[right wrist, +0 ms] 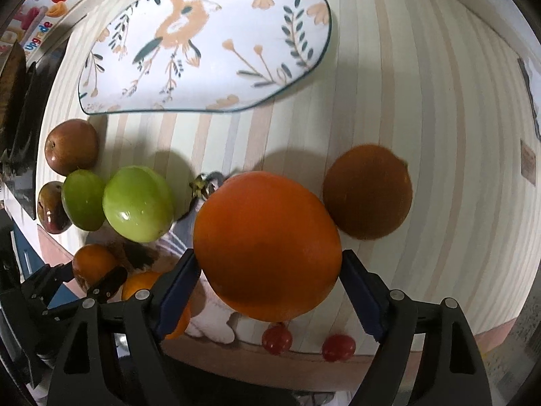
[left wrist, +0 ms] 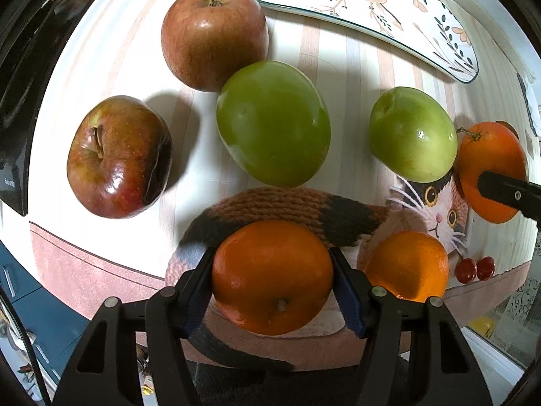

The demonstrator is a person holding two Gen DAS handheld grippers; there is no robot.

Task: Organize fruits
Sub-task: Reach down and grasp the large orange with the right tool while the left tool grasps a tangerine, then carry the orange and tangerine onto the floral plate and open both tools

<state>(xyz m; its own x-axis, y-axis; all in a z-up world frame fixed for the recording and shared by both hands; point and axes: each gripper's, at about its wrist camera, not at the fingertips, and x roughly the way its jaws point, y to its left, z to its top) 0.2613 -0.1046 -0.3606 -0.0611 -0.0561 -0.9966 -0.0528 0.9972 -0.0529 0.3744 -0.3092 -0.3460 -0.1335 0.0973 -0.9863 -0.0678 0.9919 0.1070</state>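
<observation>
My left gripper [left wrist: 272, 272] is shut on an orange [left wrist: 270, 277] low over the cat-print mat; it also shows in the right wrist view [right wrist: 93, 264]. A second orange [left wrist: 407, 265] lies just right of it. My right gripper [right wrist: 268, 264] is shut on a larger orange [right wrist: 267, 245], held above the table; in the left wrist view this orange [left wrist: 490, 169] sits at the right edge. Another orange [right wrist: 368, 191] lies beyond it to the right. Two green fruits [left wrist: 272, 123] [left wrist: 412, 133] and two red apples [left wrist: 214, 35] [left wrist: 118, 157] lie ahead.
A floral oval plate [right wrist: 304, 50] lies at the far side of the striped tablecloth [right wrist: 405, 101]; its rim also shows in the left wrist view [left wrist: 470, 74]. Dark objects stand along the left table edge [left wrist: 20, 101]. The printed cat [left wrist: 439, 203] and cherries [right wrist: 338, 346] are part of the mat.
</observation>
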